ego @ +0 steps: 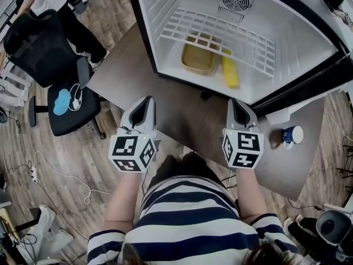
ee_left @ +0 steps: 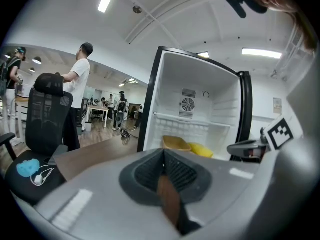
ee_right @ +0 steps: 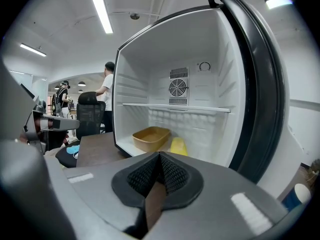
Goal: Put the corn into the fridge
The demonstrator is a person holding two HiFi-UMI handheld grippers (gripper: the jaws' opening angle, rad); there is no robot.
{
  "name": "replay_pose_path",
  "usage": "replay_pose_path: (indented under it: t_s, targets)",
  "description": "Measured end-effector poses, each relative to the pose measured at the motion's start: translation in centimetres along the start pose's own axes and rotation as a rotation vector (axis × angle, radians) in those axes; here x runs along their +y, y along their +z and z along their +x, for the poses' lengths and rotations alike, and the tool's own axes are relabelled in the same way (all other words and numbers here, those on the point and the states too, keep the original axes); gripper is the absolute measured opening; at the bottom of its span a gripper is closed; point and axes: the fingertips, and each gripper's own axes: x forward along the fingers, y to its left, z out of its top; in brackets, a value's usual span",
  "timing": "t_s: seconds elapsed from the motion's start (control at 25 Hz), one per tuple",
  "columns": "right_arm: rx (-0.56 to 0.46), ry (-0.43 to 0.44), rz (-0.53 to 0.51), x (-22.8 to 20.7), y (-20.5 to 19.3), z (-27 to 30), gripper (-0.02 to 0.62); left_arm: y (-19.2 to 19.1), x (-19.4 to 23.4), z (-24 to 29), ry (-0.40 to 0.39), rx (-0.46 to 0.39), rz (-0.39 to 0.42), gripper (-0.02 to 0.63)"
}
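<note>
Currently, the left gripper [ego: 146, 100] is hovering over the brown wooden desk [ego: 185, 117], its fingers closed on nothing. Inside the open white fridge [ego: 156, 16], a tan rectangular tray [ego: 198, 58] and, just right of it, the yellow corn cob [ego: 230, 70] are lying beneath the white wire shelf [ego: 220, 33]. The right gripper [ego: 236, 101] is hovering with fingers closed, empty.

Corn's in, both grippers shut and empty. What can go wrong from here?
1. The corn lies near the front lip of the fridge; closing the door might clip it.
2. The cup stands on the table beside the right gripper; a swing toward the door could knock it over.
</note>
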Motion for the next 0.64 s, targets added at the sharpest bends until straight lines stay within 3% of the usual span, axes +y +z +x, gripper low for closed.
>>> replay_pose_path:
  t_s: [0.64]
  targets:
    - [-0.003,-0.018,0.02,-0.5,0.2,0.5,-0.008,0.1,1.2,-0.5,0.024,0.007,-0.009,0.0]
